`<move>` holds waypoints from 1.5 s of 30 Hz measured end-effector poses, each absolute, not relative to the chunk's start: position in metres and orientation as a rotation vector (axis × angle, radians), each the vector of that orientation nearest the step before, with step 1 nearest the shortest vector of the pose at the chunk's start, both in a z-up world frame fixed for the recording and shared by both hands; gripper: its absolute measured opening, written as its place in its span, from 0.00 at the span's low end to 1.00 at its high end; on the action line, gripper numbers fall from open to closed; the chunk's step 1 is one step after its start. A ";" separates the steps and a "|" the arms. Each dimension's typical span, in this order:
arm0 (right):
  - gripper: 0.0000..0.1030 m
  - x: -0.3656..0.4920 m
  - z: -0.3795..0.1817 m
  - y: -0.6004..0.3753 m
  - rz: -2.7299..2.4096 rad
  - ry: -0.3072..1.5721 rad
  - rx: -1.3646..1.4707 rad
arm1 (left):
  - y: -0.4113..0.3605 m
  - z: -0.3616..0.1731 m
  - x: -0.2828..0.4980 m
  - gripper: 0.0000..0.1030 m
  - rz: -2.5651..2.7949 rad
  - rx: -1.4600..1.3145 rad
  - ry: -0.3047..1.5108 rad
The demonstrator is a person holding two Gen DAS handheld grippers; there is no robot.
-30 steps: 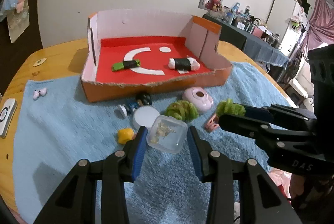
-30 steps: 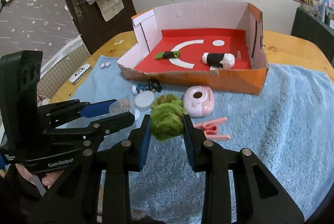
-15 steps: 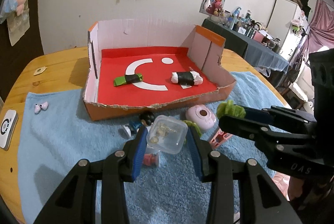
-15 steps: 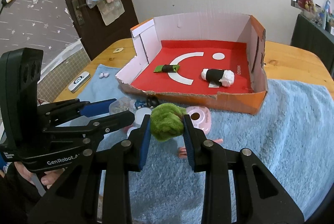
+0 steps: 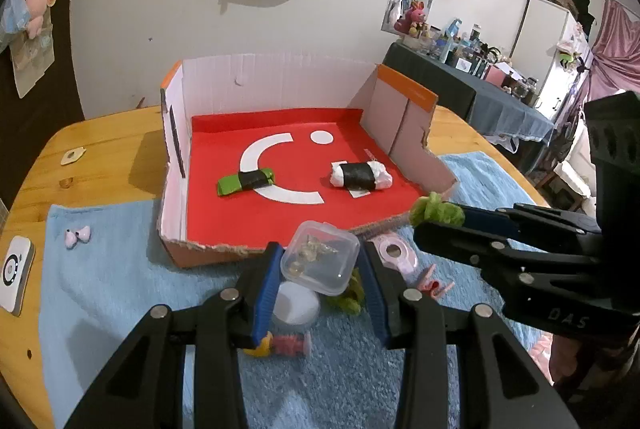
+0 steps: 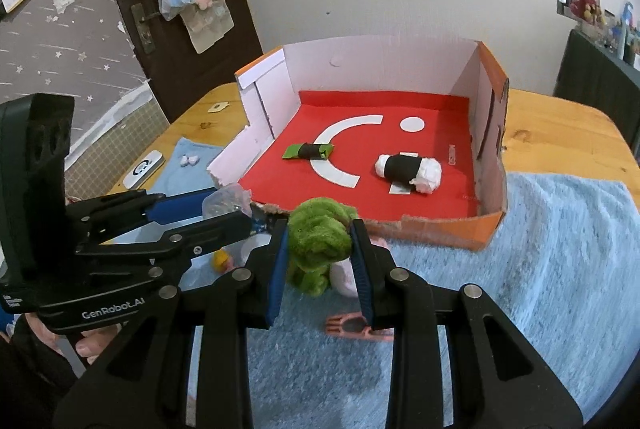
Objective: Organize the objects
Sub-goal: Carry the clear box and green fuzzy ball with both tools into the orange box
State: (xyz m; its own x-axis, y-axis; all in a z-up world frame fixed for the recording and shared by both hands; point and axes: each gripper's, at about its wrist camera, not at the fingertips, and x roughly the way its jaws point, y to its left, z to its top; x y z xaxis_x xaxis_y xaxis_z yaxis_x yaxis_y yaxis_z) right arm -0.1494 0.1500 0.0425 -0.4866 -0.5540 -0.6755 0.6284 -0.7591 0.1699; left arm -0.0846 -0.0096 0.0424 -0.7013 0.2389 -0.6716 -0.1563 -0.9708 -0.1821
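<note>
Two grippers (image 5: 320, 281) (image 6: 320, 265), one cardboard box (image 5: 276, 109), two sushi toys (image 5: 361, 176) (image 5: 246, 181), two green scrunchies (image 6: 318, 237) (image 5: 347, 299), one clear container (image 5: 320, 257), one pink clip (image 6: 356, 327).

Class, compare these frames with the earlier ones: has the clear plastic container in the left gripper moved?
Yes. The clear plastic container, clamped in the left gripper, has travelled toward the cardboard box and now overlaps its torn front edge.

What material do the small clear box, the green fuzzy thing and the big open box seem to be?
Small clear box: glossy see-through plastic, contents visible. Green fuzzy thing: soft plush or chenille, probably fabric. Big open box: corrugated cardboard, judging by its torn, ragged front edge; the red floor looks matte.
</note>
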 end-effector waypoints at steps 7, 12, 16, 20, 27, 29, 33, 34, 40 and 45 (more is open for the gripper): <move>0.28 -0.165 0.046 0.144 -2.219 0.126 0.976 | -0.014 0.043 -0.102 0.40 2.712 -1.122 -0.176; 0.27 -0.176 0.048 0.139 -2.219 0.136 0.978 | -0.013 0.046 -0.115 0.40 2.716 -1.121 -0.165; 0.27 -0.186 0.047 0.135 -2.223 0.149 0.987 | -0.014 0.044 -0.125 0.40 2.717 -1.138 -0.159; 0.27 -0.198 0.040 0.131 -2.215 0.158 1.026 | -0.017 0.040 -0.136 0.40 2.708 -1.163 -0.176; 0.27 -0.219 0.027 0.124 -2.197 0.201 1.100 | -0.019 0.031 -0.154 0.40 2.696 -1.209 -0.182; 0.27 -0.226 0.025 0.121 -2.196 0.220 1.117 | -0.020 0.030 -0.159 0.40 2.692 -1.219 -0.181; 0.28 -0.235 0.019 0.117 -2.179 0.243 1.156 | -0.021 0.026 -0.168 0.40 2.682 -1.258 -0.173; 0.28 -0.237 0.017 0.116 -2.176 0.251 1.164 | -0.022 0.024 -0.170 0.40 2.679 -1.267 -0.173; 0.28 -0.249 0.002 0.114 -2.145 0.274 1.245 | -0.024 0.012 -0.183 0.40 2.648 -1.355 -0.158; 0.28 -0.255 -0.004 0.112 -2.126 0.302 1.275 | -0.026 0.003 -0.192 0.40 2.625 -1.402 -0.159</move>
